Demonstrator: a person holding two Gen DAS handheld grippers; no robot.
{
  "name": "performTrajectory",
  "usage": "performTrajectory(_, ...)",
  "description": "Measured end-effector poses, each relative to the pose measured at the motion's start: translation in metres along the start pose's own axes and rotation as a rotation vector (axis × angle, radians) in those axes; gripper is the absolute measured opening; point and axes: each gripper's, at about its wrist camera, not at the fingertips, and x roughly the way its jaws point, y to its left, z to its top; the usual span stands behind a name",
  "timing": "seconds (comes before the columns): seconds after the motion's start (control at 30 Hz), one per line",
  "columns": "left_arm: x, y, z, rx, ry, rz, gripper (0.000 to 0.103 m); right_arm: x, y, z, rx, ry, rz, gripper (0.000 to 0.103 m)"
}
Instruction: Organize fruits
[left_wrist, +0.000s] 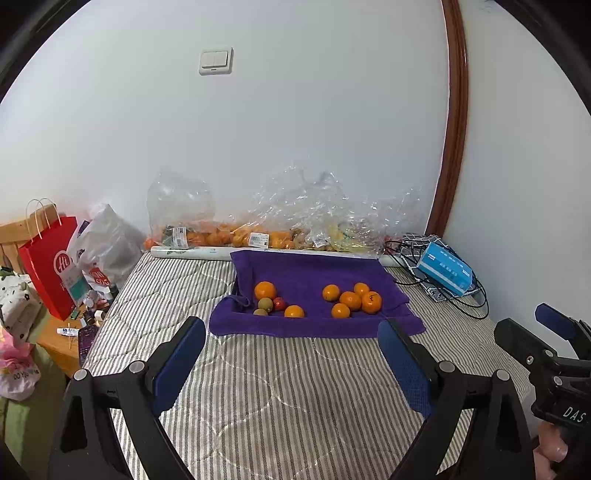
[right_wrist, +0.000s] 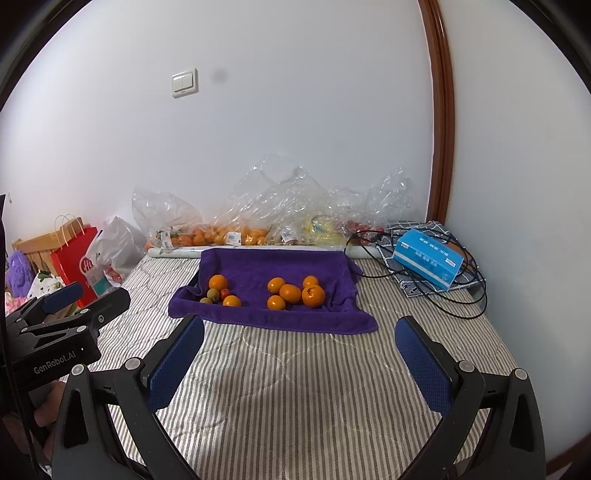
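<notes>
A purple towel (left_wrist: 314, 269) (right_wrist: 273, 266) lies on the striped bed. On its right side sits a cluster of several oranges (left_wrist: 351, 300) (right_wrist: 290, 293). On its left side lie two oranges (left_wrist: 265, 290) (right_wrist: 218, 283), two greenish kiwis (left_wrist: 265, 304) (right_wrist: 212, 294) and a small red fruit (left_wrist: 279, 303) (right_wrist: 225, 293). My left gripper (left_wrist: 291, 365) is open and empty, low over the bed in front of the towel. My right gripper (right_wrist: 299, 365) is open and empty, beside it to the right; it also shows in the left wrist view (left_wrist: 554, 332).
Clear plastic bags of oranges and other fruit (left_wrist: 258, 236) (right_wrist: 240, 234) line the wall behind the towel. A blue tissue box (left_wrist: 445, 271) (right_wrist: 426, 262) with black cables sits at the right. A red paper bag (left_wrist: 51, 266) and clutter stand left of the bed.
</notes>
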Motion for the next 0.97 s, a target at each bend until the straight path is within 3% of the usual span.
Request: performTrajectory(0.97,-0.0018,0.0010,0.0012,-0.003,-0.003,0.003,0.095,0.0001,-0.0003,0.0007,0.000,0.000,0.001,0.102)
